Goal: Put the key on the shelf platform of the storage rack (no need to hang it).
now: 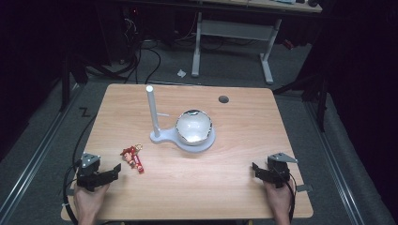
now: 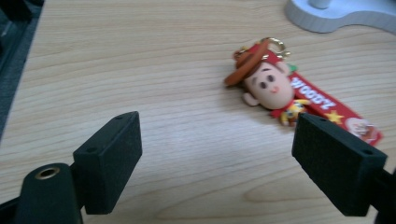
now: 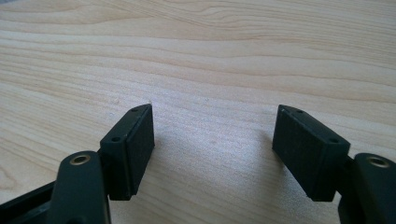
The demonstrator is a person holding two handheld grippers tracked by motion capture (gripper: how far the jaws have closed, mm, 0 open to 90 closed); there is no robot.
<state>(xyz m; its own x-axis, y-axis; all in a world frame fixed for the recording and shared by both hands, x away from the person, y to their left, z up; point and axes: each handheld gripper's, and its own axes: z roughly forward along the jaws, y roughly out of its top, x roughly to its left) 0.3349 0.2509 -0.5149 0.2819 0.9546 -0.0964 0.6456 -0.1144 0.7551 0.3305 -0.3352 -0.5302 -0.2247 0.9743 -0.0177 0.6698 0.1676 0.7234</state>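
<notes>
**A:** Jaws first: our left gripper (image 2: 217,154) is spread wide with nothing in it, and so is the right gripper (image 3: 215,149), parked over bare table (image 1: 225,187). The keychain (image 2: 285,93) lies flat just ahead of the left one, near the white stand (image 1: 159,133).

**B:** We could clip only its strap and have it slip. Also, we can't make out what's in that shiny bowl (image 1: 194,126).

left gripper (image 1: 114,171): black, block fingers (image 2: 108,161), brass screws | right gripper (image 1: 256,169): black, grey plate, cable
</notes>
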